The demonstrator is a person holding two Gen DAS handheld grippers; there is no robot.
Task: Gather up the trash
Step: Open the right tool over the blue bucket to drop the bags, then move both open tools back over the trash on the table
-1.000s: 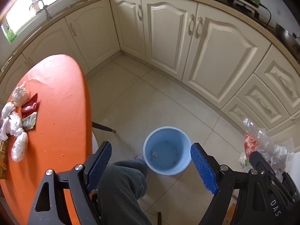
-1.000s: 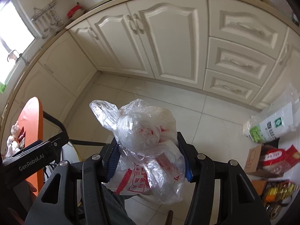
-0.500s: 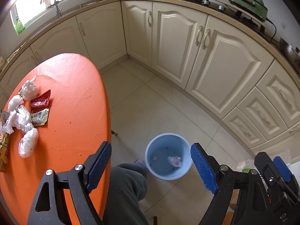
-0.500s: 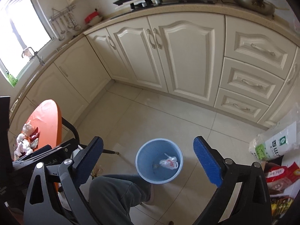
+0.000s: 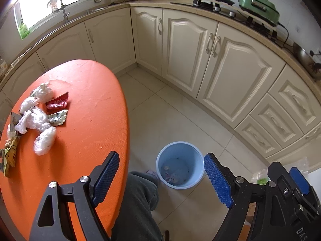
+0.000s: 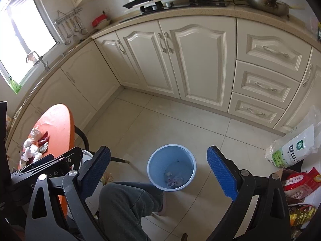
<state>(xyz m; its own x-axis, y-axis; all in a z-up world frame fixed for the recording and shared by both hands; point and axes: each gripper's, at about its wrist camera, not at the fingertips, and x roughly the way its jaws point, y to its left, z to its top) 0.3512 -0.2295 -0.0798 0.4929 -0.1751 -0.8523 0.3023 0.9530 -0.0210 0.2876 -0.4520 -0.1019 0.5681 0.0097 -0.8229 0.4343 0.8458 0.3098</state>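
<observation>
A light blue bin (image 5: 179, 164) stands on the tiled floor; it also shows in the right wrist view (image 6: 171, 167), with a crumpled plastic bag (image 6: 175, 180) lying inside. On the orange table (image 5: 90, 108) lie several crumpled clear plastic bags (image 5: 44, 138), a red wrapper (image 5: 57, 103) and a green-white wrapper (image 5: 58, 118). My left gripper (image 5: 160, 178) is open and empty, high above the table edge and bin. My right gripper (image 6: 158, 172) is open and empty, high above the bin. The trash pile shows small in the right wrist view (image 6: 33, 148).
The person's grey trouser leg (image 5: 136, 204) is below the grippers, beside the bin. Cream kitchen cabinets (image 5: 200, 60) run behind. A rice bag (image 6: 291, 146) and other packages (image 6: 299, 182) sit on the floor at the right. A table leg (image 6: 118, 159) reaches toward the bin.
My right gripper opened and let go of the plastic bag, which now lies in the bin. Both grippers rose and tilted up; more of the table shows.
</observation>
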